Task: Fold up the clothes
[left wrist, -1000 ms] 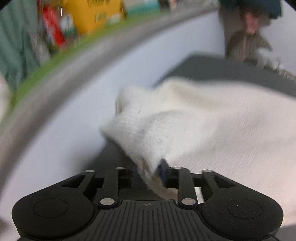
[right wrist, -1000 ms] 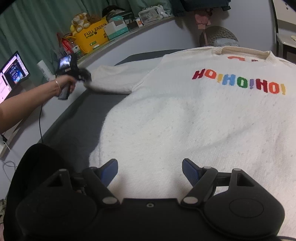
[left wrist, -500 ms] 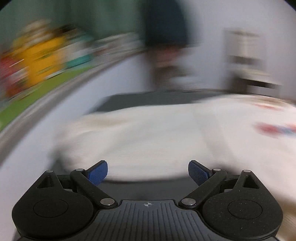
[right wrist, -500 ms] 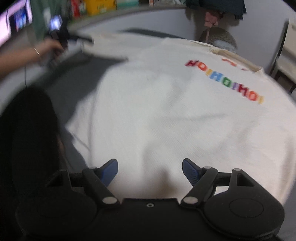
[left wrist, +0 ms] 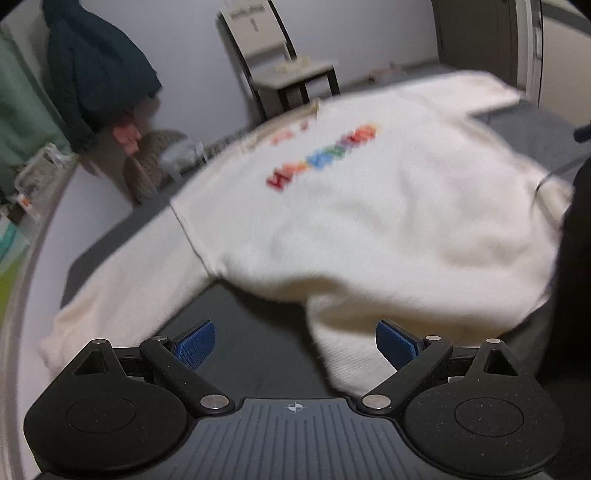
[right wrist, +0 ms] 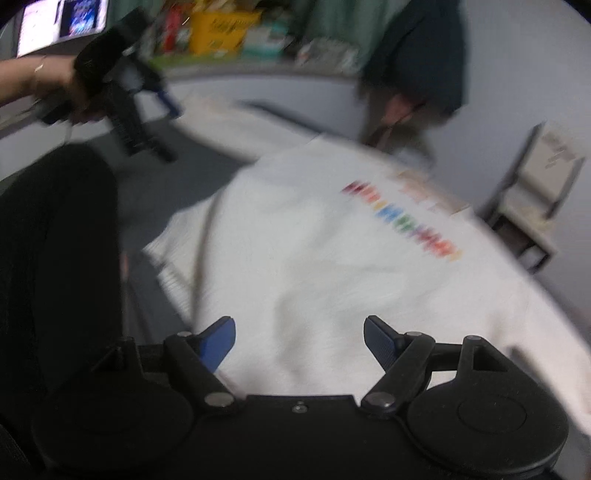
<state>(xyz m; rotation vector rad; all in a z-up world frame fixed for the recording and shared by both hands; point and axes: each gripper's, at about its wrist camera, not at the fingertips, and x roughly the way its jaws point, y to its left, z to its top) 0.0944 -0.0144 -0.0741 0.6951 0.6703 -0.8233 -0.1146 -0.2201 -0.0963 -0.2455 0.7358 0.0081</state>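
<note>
1. Grey table (left wrist: 255, 347) carries a white sweater (left wrist: 369, 221) with a row of coloured letters (left wrist: 321, 158), spread flat, front up.
2. Left tongs (left wrist: 295, 341) stand wide apart and hold nothing, above bare grey surface just beside the sweater's hem, with one sleeve (left wrist: 129, 295) stretched out to their left.
3. Right tongs (right wrist: 299, 339) are also spread wide and empty, low over the sweater's lower body.
4. Behind stand a chair (left wrist: 291, 70), a dark hanging garment (left wrist: 96, 70) and a cluttered shelf (right wrist: 236, 33).
</note>
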